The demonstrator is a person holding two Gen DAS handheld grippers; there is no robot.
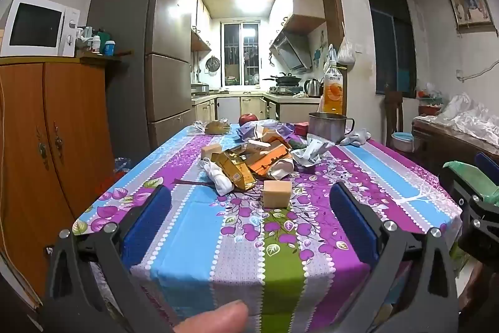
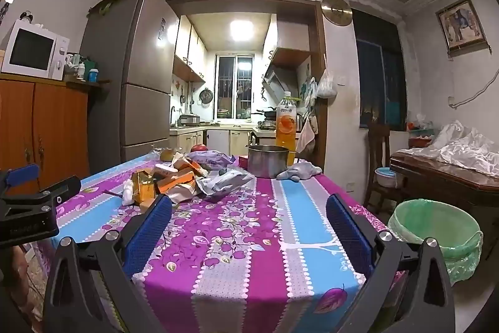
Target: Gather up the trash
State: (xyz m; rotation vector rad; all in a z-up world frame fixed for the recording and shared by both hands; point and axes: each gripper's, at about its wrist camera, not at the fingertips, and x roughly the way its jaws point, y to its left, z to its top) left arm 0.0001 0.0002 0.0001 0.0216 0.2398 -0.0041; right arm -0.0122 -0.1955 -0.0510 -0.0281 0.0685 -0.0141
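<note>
Both grippers hang off the near edge of the table (image 1: 193,239), jaws spread wide and nothing between them. The left gripper (image 1: 249,208) points over the cloth with a small tan block (image 1: 277,193) lying just beyond its fingertips, a touch right of centre in the gap. That block is squat, with no clear long axis, so I'd judge a straight push forward brings the pads to either side of it. Behind it sits the trash pile (image 1: 249,158): a gold carton lying lengthwise toward the near right, orange cartons, a white wad at its left, and crumpled silver wrappers at its right.

The right gripper (image 2: 249,214) has only bare cloth ahead; the pile (image 2: 174,180) lies to its far left, so the left hand is the nearer one. The bin (image 2: 436,233), lined in green, stands on the floor off the table's right side, close to the right gripper.

Hard to read: how the cartons overlap, and what is buried under them. The pot (image 1: 329,127), bottle (image 1: 333,89) and apple (image 1: 248,118) stand at the far end, partly screened. A fingertip pokes in at the bottom of the left view.
</note>
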